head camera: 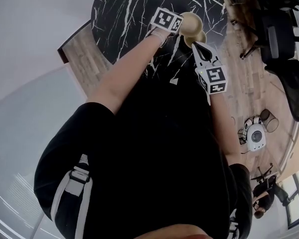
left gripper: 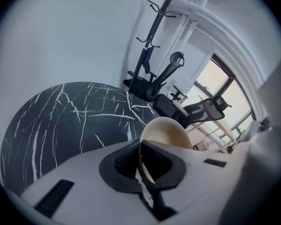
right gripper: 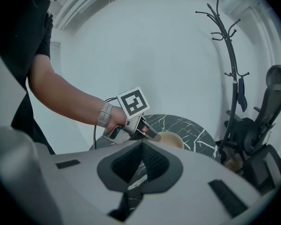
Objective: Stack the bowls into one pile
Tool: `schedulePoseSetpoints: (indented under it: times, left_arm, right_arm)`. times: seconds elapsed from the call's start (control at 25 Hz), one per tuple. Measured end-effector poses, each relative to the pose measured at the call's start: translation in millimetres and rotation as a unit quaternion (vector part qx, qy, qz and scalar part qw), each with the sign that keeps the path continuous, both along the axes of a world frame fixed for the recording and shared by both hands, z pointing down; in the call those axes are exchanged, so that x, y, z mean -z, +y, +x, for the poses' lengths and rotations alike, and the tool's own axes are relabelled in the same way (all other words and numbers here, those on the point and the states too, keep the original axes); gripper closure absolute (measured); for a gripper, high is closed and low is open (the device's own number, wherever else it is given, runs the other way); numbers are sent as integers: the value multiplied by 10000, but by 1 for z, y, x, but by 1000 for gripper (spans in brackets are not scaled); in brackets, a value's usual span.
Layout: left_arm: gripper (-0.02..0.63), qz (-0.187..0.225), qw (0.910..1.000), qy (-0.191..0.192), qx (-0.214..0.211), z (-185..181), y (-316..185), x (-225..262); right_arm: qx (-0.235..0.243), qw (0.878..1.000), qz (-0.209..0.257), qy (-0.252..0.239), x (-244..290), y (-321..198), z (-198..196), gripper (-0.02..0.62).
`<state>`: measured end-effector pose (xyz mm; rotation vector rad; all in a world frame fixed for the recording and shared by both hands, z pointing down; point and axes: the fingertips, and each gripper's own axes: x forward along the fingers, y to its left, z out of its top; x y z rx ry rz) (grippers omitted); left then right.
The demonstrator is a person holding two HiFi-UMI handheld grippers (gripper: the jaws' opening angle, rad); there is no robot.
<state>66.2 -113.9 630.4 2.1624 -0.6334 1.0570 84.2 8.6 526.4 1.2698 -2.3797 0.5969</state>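
a round black marble table [head camera: 124,14] fills the 12 o'clock part of the head view, and the person's black shirt takes up most of the lower half. in the right gripper view a dark coat stand [right gripper: 232,78] rises against the pale wall at 3 o'clock. in the left gripper view office chairs [left gripper: 206,108] sit near a bright window at 2 o'clock. the left gripper [left gripper: 140,149] reaches out over the table. its own view shows its two dark pads pressed tight on the thin rim of a cream bowl [left gripper: 171,132], one pad inside and one outside, with the bowl tipped and its hollow facing the camera. in the head view this bowl sits at 1 o'clock above the table top, just past the left gripper's marker cube. a second bowl [head camera: 202,37], partly hidden, shows at its 5 o'clock; whether the two touch cannot be told. the right gripper [right gripper: 141,146] hangs at 3 o'clock of the left one, its pads closed together with nothing between them.
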Motion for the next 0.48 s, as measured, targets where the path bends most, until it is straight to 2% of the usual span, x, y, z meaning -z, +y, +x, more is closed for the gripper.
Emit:
schedulePoseSetpoints:
  times: [0.48]
  left_arm:
    - [594,-341,9973,-268,-596,43,44,-33]
  right_arm:
    - [-353,9993,-76,-31,-10,22,27,604]
